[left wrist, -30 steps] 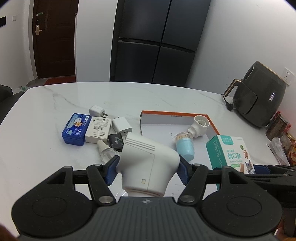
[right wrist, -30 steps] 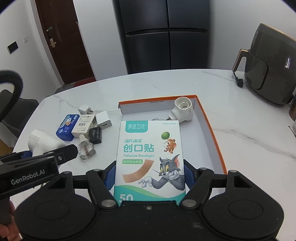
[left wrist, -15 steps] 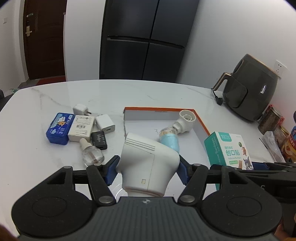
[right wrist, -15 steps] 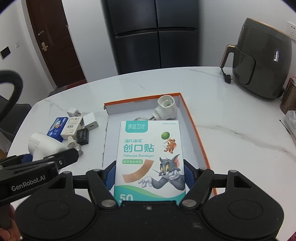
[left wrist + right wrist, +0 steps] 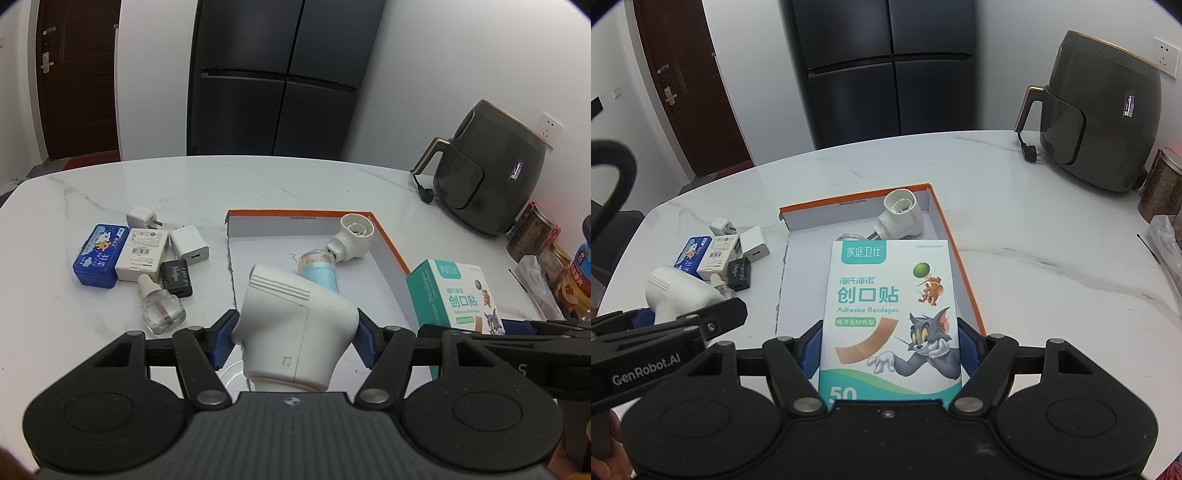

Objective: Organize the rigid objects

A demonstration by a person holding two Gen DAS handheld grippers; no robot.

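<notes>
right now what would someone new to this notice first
Two held things fill the foreground: the right tongs grip a green-and-white box of adhesive bandages, and the left tongs clamp a white plastic device. Behind them an orange-rimmed shallow box lies on the marble table, holding a white plug-in unit. A cluster of chargers and a blue tin sits to its left.

Both claws, left (image 5: 295, 332) and right (image 5: 886, 347), have carried their loads sideways toward the orange-rimmed tray (image 5: 391, 243).
</notes>
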